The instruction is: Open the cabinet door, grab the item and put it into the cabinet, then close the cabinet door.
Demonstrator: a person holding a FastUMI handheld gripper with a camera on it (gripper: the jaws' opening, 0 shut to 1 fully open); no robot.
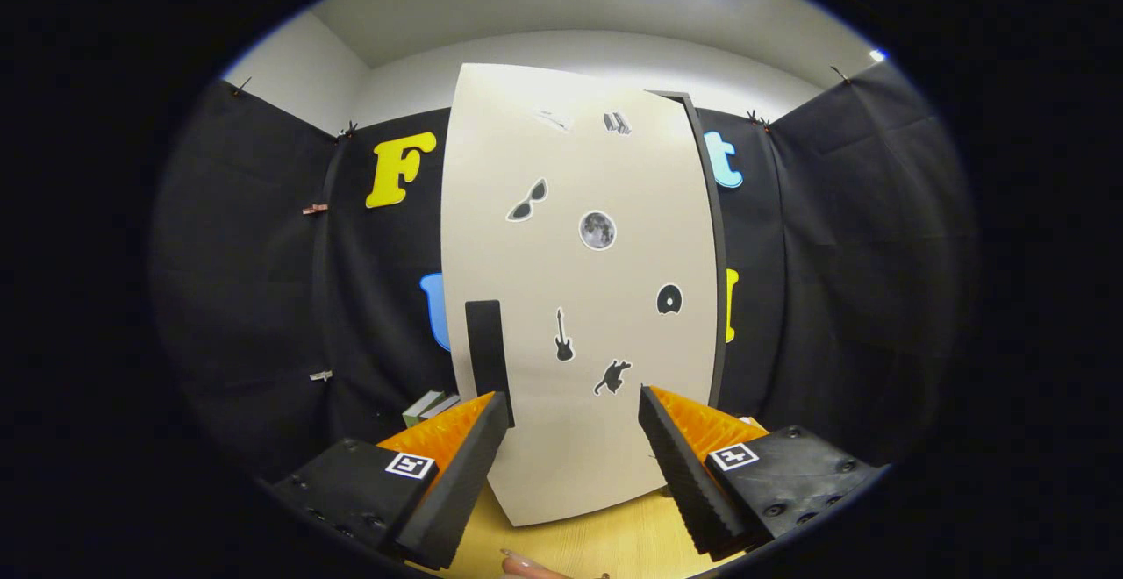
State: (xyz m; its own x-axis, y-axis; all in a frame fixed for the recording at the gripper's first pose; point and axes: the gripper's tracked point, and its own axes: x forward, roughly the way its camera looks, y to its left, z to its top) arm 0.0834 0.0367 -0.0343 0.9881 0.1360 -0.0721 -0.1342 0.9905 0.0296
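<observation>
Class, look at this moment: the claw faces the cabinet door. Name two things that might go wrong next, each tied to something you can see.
1. The claw is open with the dark handle beside its left finger, not between the two. Closing now would likely miss it.
2. A small item lies beside the cabinet door near the handle side. If the door swings that way, it might knock it.
</observation>
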